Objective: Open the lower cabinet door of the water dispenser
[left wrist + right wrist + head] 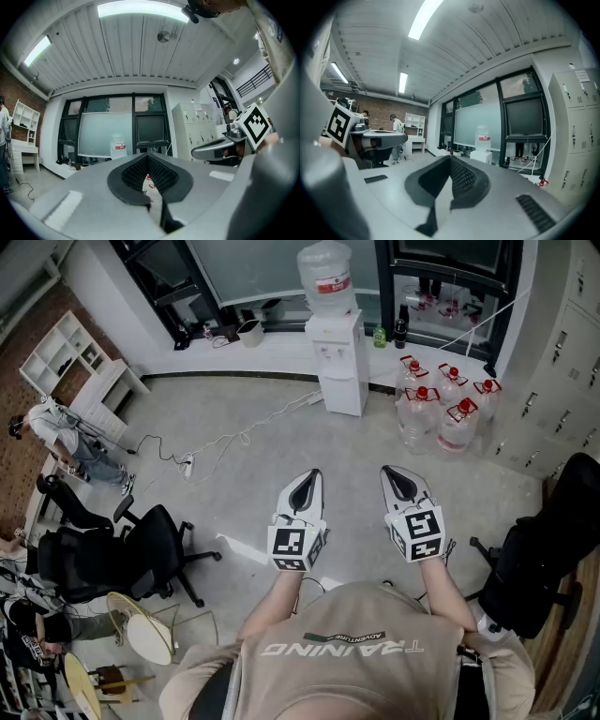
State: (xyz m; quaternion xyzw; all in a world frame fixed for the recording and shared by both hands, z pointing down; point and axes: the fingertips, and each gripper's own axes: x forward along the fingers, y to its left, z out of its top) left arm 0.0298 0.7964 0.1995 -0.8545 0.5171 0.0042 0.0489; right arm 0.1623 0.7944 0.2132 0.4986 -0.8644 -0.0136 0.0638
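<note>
Nearest, the grey left gripper (pixel 310 476) and right gripper (pixel 392 473), jaws together on nothing, stand well apart from the white bottle-topped water dispenser (pixel 337 351) ahead; walking to its closed lower cabinet door (pixel 343 396) risks tripping on the white floor cable (pixel 246 434).

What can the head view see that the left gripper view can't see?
Only the head view shows the grey floor with a white cable trailing over it, the black office chairs and the person's beige shirt. Only the left gripper view shows the white slatted ceiling and its long lit lamps. Both show the large clear bottle on top of the white water dispenser, and the white shelf unit by the brick wall.
</note>
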